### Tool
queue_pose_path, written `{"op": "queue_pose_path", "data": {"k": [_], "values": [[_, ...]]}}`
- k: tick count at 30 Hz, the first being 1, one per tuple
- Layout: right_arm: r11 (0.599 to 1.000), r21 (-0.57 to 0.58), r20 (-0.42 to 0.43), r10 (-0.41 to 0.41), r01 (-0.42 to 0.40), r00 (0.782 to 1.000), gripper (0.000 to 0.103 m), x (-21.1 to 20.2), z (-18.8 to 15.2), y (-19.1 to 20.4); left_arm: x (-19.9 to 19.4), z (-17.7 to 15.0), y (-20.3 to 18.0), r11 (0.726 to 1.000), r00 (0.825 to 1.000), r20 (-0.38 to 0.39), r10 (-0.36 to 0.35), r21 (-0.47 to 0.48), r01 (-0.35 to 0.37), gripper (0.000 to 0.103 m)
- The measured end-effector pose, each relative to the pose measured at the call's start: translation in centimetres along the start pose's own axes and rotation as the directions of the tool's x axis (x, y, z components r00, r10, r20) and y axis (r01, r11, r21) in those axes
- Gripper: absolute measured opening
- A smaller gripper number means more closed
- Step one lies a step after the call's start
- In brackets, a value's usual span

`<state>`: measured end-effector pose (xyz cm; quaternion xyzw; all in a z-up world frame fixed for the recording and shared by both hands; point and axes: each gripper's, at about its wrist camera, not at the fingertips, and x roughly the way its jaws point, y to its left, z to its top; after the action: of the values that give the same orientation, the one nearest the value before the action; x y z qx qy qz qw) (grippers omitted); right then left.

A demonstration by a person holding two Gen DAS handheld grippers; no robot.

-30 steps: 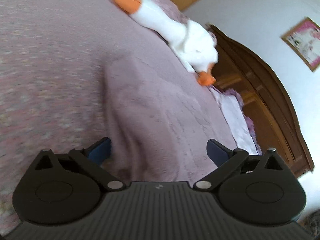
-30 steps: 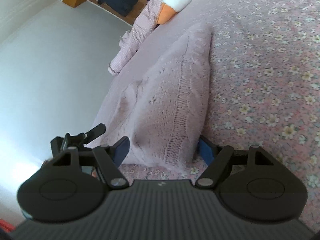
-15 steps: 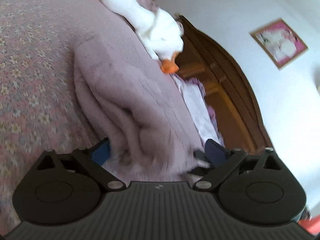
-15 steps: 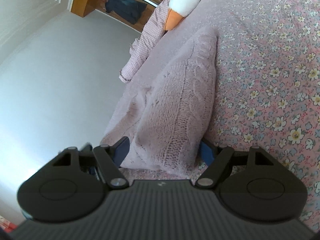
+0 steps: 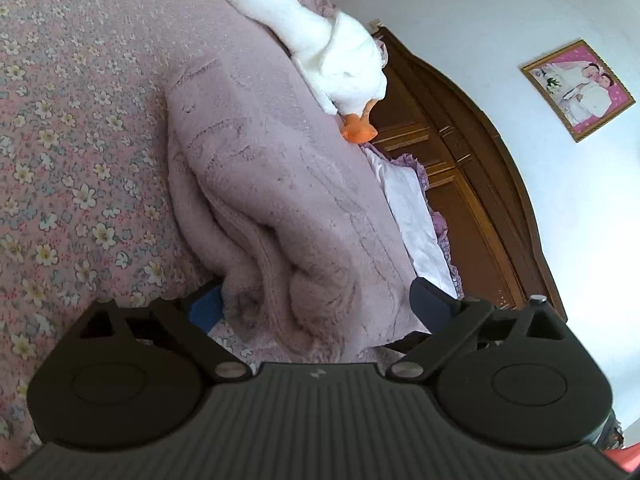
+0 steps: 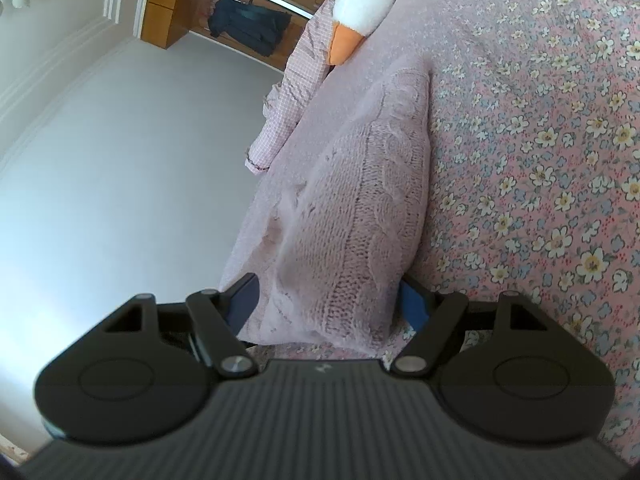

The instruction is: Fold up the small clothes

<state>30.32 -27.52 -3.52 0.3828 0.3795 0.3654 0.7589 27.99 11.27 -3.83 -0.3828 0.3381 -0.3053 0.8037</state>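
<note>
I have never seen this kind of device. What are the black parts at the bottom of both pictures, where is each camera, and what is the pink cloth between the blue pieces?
There is no robot here. A person holds one hand tool in each hand, each with two fingers that pinch. The black parts are the tool bodies; a wide-angle camera sits on each tool and looks forward along its fingers.

One picture comes from the left gripper, the other from the right gripper. The blue pieces are the finger pads.

Both look at a bed with a flowered sheet. On it lies a pink knitted sweater, partly lifted. Each gripper has a bunch of the sweater between its pads and seems to pinch it. Farther back lies a white goose toy with orange beak and feet.
</note>
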Motion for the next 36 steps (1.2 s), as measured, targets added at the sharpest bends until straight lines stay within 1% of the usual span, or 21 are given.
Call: {"op": "queue_pose_path", "data": {"k": [1, 2, 3, 4, 5, 8, 11, 13, 16, 18, 19, 20, 22, 23, 25, 27, 29, 31, 33, 35, 36], "values": [[1.0, -0.007, -0.003, -0.008, 0.008, 1.0, 0.074, 0.1, 0.0, 0.0, 0.1, -0.2, 0.1, 1.0, 1.0, 0.02, 0.001, 0.006, -0.001, 0.099], [0.999, -0.026, -0.008, -0.03, 0.03, 1.0, 0.056, 0.4, -0.1, 0.2, 0.3, -0.4, 0.0, 1.0, 0.999, 0.034, 0.006, 0.019, -0.007, 0.097], [0.997, -0.044, -0.02, -0.065, 0.064, 0.998, 0.034, 0.7, -0.1, 0.3, 0.9, -0.5, -0.4, 0.998, 0.999, 0.033, 0.041, 0.044, -0.042, 0.081], [0.997, -0.036, -0.023, -0.072, 0.071, 0.997, 0.034, 1.0, -0.2, 0.0, 1.5, -0.4, -0.8, 0.991, 0.993, 0.019, 0.114, 0.068, -0.115, 0.043], [0.999, -0.005, -0.011, -0.054, 0.054, 0.998, 0.031, 0.9, -0.2, -0.2, 2.0, -0.3, -0.8, 0.985, 0.986, -0.002, 0.166, 0.052, -0.166, 0.044], [0.994, 0.111, 0.023, 0.0, -0.003, 1.0, 0.029, -0.7, 0.6, -0.1, 0.7, -0.4, -0.9, 0.984, 0.987, 0.002, 0.161, -0.073, -0.161, 0.041], [0.985, 0.167, 0.007, 0.042, -0.043, 0.999, 0.029, -2.4, 0.8, 0.3, -1.1, -1.1, -2.6, 0.983, 0.991, -0.022, 0.131, -0.13, -0.133, 0.04], [0.985, 0.169, -0.021, 0.032, -0.028, 0.999, 0.028, -3.4, 0.3, 0.4, -1.6, -2.0, -4.0, 0.982, 0.987, -0.055, 0.15, -0.109, -0.156, 0.04], [0.986, 0.158, -0.085, -0.038, 0.051, 0.996, 0.029, -4.8, -1.4, 0.0, -1.1, -4.3, -4.7, 0.971, 0.965, -0.134, 0.224, -0.059, -0.234, 0.04], [0.986, 0.146, -0.108, -0.062, 0.078, 0.992, 0.029, -5.7, -2.5, -0.4, -1.1, -6.1, -4.4, 0.971, 0.964, -0.144, 0.224, -0.045, -0.233, 0.042], [0.988, 0.128, -0.118, -0.067, 0.082, 0.991, 0.03, -6.0, -2.9, -0.5, -1.3, -6.6, -4.4, 0.974, 0.967, -0.131, 0.219, -0.028, -0.224, 0.047], [0.991, 0.101, -0.125, -0.078, 0.091, 0.989, 0.034, -6.4, -3.1, -0.3, -1.8, -7.0, -4.1, 0.976, 0.97, -0.119, 0.213, -0.023, -0.218, 0.052], [0.993, 0.042, -0.117, -0.106, 0.111, 0.987, 0.037, -7.6, -3.2, 0.1, -2.9, -7.0, -3.5, 0.98, 0.978, -0.105, 0.181, -0.069, -0.189, 0.071], [0.993, 0.025, -0.103, -0.108, 0.111, 0.989, 0.04, -8.2, -3.0, 0.4, -3.8, -6.7, -3.3, 0.98, 0.982, -0.095, 0.166, -0.098, -0.175, 0.076], [0.991, -0.043, -0.045, -0.129, 0.127, 0.991, 0.042, -9.8, -2.3, 1.4, -5.7, -5.7, -3.3, 0.98, 0.986, -0.037, 0.164, -0.105, -0.167, 0.096], [0.986, -0.094, 0.041, -0.137, 0.141, 0.99, 0.043, -10.7, -1.4, 2.3, -6.6, -3.8, -3.6, 0.978, 0.98, 0.036, 0.195, -0.08, -0.192, 0.103], [0.973, -0.152, 0.106, -0.16, 0.175, 0.981, 0.043, -10.4, -0.4, 3.2, -5.7, -1.7, -3.4, 0.975, 0.974, 0.073, 0.214, -0.082, -0.208, 0.103], [0.965, -0.178, 0.131, -0.171, 0.193, 0.976, 0.043, -9.3, 0.1, 3.5, -3.5, 0.2, -2.8, 0.968, 0.97, 0.043, 0.239, -0.088, -0.235, 0.103], [0.961, -0.179, 0.139, -0.187, 0.21, 0.972, 0.043, -7.8, 0.6, 3.4, -1.1, 1.6, -2.5, 0.948, 0.95, 0.019, 0.313, -0.062, -0.311, 0.099], [0.951, -0.186, 0.142, -0.224, 0.248, 0.964, 0.043, -6.4, 0.4, 3.0, -0.1, 2.1, -3.2, 0.931, 0.93, 0.056, 0.364, 0.0, -0.365, 0.073], [0.945, -0.195, 0.136, -0.24, 0.263, 0.961, 0.043, -5.6, 0.6, 2.7, 0.0, 2.2, -3.8, 0.914, 0.912, 0.073, 0.403, 0.027, -0.405, 0.049]]}}
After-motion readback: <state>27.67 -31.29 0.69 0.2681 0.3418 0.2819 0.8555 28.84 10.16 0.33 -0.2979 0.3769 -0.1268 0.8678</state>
